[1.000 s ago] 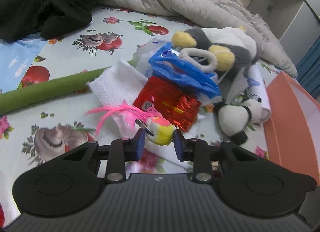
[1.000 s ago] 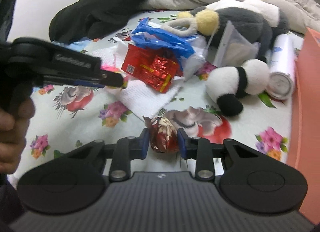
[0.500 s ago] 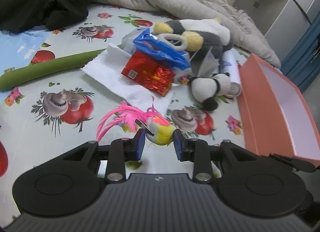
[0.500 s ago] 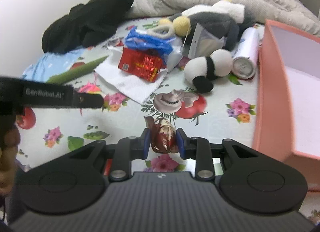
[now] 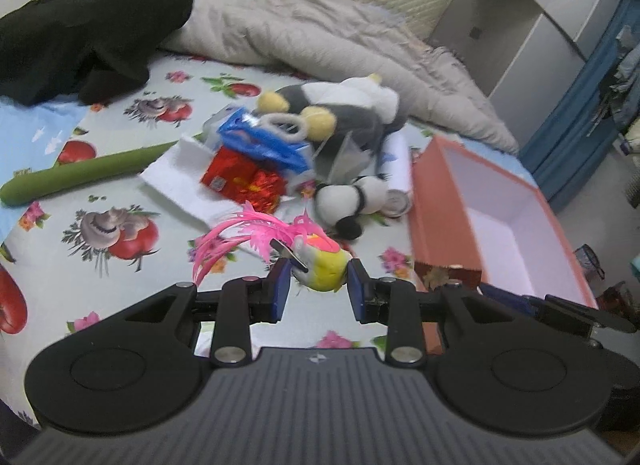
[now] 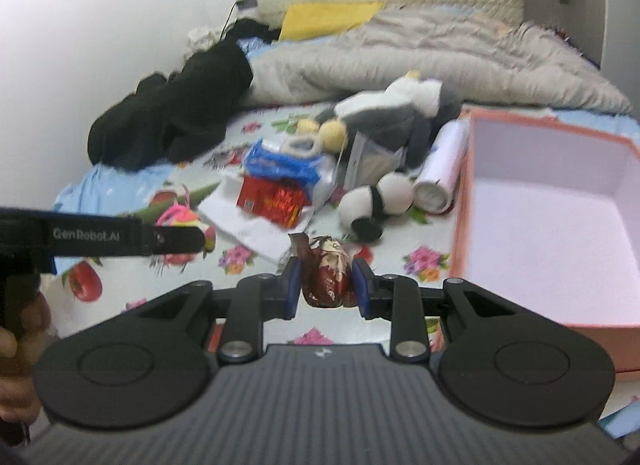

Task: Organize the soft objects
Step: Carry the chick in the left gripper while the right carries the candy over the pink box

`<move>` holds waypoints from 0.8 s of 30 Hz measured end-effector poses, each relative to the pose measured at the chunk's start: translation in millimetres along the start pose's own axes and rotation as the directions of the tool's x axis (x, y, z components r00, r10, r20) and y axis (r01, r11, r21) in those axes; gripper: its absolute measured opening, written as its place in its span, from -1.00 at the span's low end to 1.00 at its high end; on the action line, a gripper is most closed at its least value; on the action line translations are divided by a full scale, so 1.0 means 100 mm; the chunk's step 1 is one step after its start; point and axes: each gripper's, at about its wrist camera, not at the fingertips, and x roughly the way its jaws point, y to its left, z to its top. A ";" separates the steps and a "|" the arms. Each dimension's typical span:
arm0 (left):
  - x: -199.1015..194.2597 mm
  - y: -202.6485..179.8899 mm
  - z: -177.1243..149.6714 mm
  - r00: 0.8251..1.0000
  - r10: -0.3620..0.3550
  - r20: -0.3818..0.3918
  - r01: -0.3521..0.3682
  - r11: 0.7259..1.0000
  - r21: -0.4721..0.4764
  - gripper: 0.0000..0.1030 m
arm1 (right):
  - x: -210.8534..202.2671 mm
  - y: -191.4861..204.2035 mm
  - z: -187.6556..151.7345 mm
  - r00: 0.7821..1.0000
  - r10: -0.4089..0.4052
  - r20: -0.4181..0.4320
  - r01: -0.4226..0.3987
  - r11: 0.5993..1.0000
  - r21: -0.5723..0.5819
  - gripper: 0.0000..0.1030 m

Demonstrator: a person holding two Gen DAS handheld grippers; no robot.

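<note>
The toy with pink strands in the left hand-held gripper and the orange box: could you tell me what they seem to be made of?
Toy: apparently soft rubber or foam, matte yellow body, thin flexible pink strands fanning out; the exact material is unclear.
Orange box: likely rigid cardboard, with flat thin walls, sharp corners and a matte pale lining.

At the left edge of the right wrist view, white lettering reading "GenRobot.AI" stood on the black side of the left gripper (image 6: pixel 182 240). Left of centre in the left wrist view, the red foil packet (image 5: pixel 242 181) carried a small white square code label near its lower left corner, too small to read. The blue bag (image 6: pixel 280 164), above centre in the right wrist view, bore printing too blurred to make out.
</note>
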 end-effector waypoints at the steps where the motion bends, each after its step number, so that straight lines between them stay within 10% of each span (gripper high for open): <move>1: -0.03 -0.04 0.01 1.000 -0.007 0.004 0.007 1.000 0.005 -0.30 | -0.05 -0.02 0.02 1.000 -0.008 0.012 0.007 1.000 0.004 -0.40; 24: -0.52 -1.47 -0.03 0.977 -0.211 0.031 0.201 0.961 0.191 -0.30 | -1.22 -0.75 0.03 0.970 -0.184 0.160 0.167 0.979 0.114 -0.40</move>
